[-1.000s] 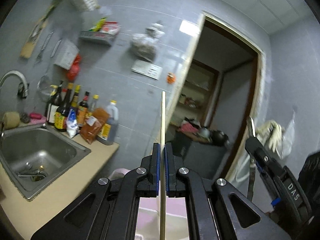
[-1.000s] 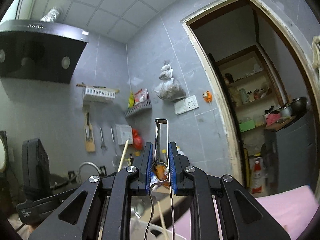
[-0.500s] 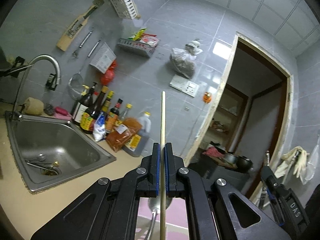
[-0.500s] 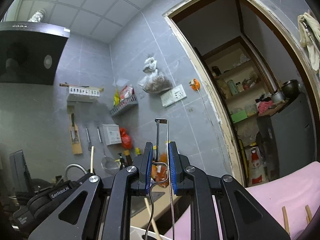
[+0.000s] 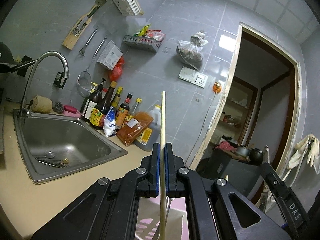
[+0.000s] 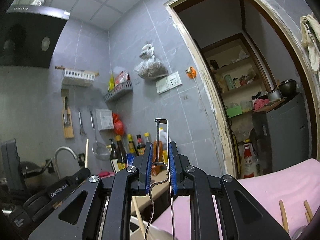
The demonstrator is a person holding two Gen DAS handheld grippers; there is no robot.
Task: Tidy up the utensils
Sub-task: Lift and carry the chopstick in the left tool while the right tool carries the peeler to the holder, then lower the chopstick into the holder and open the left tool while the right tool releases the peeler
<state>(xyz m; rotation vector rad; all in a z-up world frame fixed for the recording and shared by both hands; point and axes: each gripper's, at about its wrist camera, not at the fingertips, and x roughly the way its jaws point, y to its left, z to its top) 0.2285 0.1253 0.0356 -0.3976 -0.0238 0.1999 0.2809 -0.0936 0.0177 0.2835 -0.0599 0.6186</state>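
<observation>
Left gripper (image 5: 162, 170) is clamping a chopstick (image 5: 162, 124) between its blue pads; the chopstick is a pale wooden rod, thin, round, smooth, standing upright and running through the closed jaws, its tip sticking well above the fingers and its lower end passing down out of view; right gripper (image 6: 161, 168) is pinching a peeler (image 6: 161, 138), jaws closed onto it but not fully together; the peeler is a thin bent steel wire frame, shiny, rectangular at the top with a serrated blade strip inside, a wavy wire handle curving down below the pads; it is standing upright between the fingers, top end poking above them; in the right wrist view the chopstick tip (image 6: 86, 152) is showing to the left above the other gripper's black body; beyond the left gripper a beige bench (image 5: 30, 196) is carrying a stainless sink (image 5: 66, 142) with a curved faucet (image 5: 48, 64); a cluster of sauce bottles (image 5: 112, 108) is standing just beside the sink against the grey tiled wall; a pink mat (image 6: 280, 182) is lying low right, two wooden sticks (image 6: 284, 216) resting on it.
</observation>
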